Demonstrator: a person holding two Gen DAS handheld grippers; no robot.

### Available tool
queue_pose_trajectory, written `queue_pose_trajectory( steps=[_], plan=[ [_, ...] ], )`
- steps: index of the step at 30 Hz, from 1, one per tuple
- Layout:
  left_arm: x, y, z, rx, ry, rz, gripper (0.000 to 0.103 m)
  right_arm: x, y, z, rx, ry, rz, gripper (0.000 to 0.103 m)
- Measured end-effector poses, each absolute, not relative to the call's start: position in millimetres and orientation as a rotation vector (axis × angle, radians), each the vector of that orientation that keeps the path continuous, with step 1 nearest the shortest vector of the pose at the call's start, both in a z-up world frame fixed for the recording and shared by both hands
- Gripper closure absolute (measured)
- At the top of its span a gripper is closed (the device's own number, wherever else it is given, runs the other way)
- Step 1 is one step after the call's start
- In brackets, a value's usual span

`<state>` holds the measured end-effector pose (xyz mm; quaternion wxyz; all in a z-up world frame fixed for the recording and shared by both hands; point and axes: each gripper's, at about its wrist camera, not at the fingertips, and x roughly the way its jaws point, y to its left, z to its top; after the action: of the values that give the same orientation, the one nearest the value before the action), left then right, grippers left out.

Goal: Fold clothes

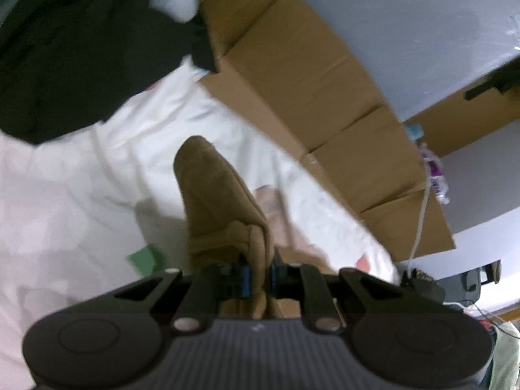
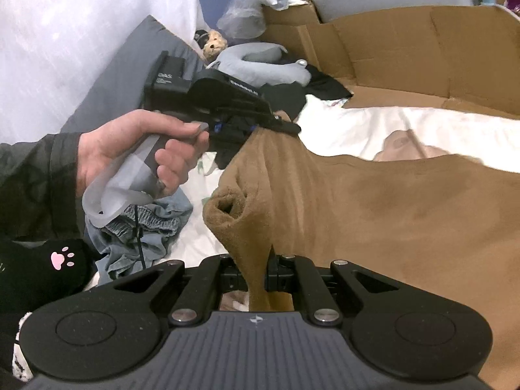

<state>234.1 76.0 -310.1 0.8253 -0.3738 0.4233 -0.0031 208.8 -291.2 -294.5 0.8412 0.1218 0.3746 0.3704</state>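
A brown fleece garment (image 2: 373, 208) hangs lifted above a white bed sheet (image 2: 406, 123). My right gripper (image 2: 260, 279) is shut on one bunched edge of it close to the camera. In the right wrist view a person's hand holds my left gripper (image 2: 279, 122), which pinches another edge of the same garment higher up. In the left wrist view my left gripper (image 1: 260, 274) is shut on a thick fold of the brown garment (image 1: 214, 201), which drapes away over the white sheet (image 1: 81, 175). A cuff opening of the garment sags between the two grips.
Flattened cardboard boxes (image 1: 312, 74) line the far side of the bed. Black clothing (image 1: 71, 55) lies piled at the top left. A blue denim garment (image 2: 152, 224), a grey neck pillow (image 2: 260, 61) and a small plush toy (image 2: 213, 44) lie at the left.
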Motion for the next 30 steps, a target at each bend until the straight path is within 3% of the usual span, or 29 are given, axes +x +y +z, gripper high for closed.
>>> queue_pose_trajectory(
  steps=[4, 11, 30],
  plan=[
    [241.2, 37.9, -292.6, -0.755, 0.839, -0.023, 0.091, 203.4, -312.2, -286.5, 0.275, 0.746, 0.737, 0.099],
    [272.4, -20.6, -286.3, -0.694, 0.887, -0.094, 0.092, 189.4, -360.6, -303.0, 0.369, 0.724, 0.679, 0.099],
    [335.7, -184.7, -327.5, -0.501, 1.037, -0.141, 0.091, 170.6, -491.0, -378.4, 0.747, 0.739, 0.331, 0.099]
  ],
)
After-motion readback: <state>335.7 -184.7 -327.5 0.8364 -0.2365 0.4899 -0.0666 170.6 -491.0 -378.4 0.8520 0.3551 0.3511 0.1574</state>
